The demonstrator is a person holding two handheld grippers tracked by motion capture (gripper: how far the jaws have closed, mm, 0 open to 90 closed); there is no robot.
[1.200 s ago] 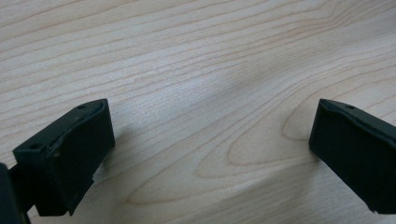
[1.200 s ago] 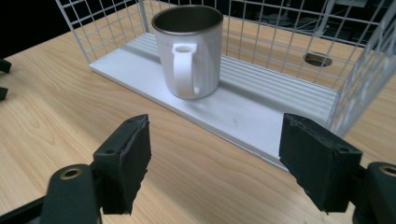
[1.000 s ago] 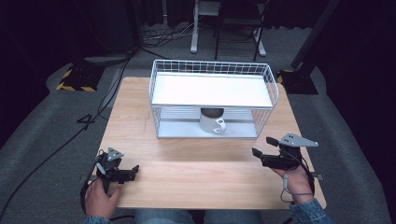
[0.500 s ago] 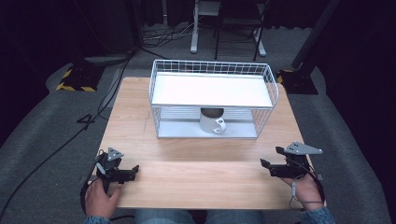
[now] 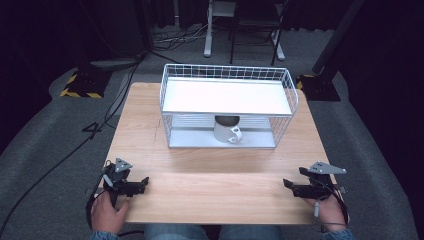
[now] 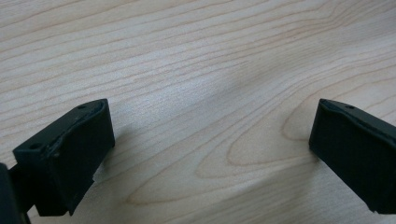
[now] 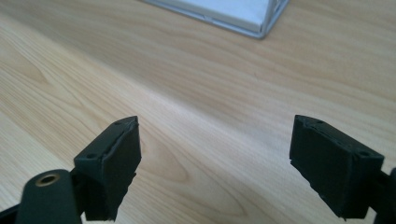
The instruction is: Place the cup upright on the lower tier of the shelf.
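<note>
Dark flooring and cables surround a wooden counter (image 5: 220, 185) carrying a white wire rack (image 5: 227, 105). On its lower shelf stands a white mug (image 5: 227, 131), handle toward the person. Both grippers rest near the front edge, well apart from the mug: the left gripper (image 6: 205, 149) and right gripper (image 7: 215, 163) are released, jaws spread over bare wood. Judging by this, no grasp is in hand; reaching the mug calls for a forward move under the upper shelf.

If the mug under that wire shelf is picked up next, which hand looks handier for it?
Probably the right. The mug sits on the rack's lower level with its handle turned toward the right tongs. Both the right and left tongs are open, far back.
</note>
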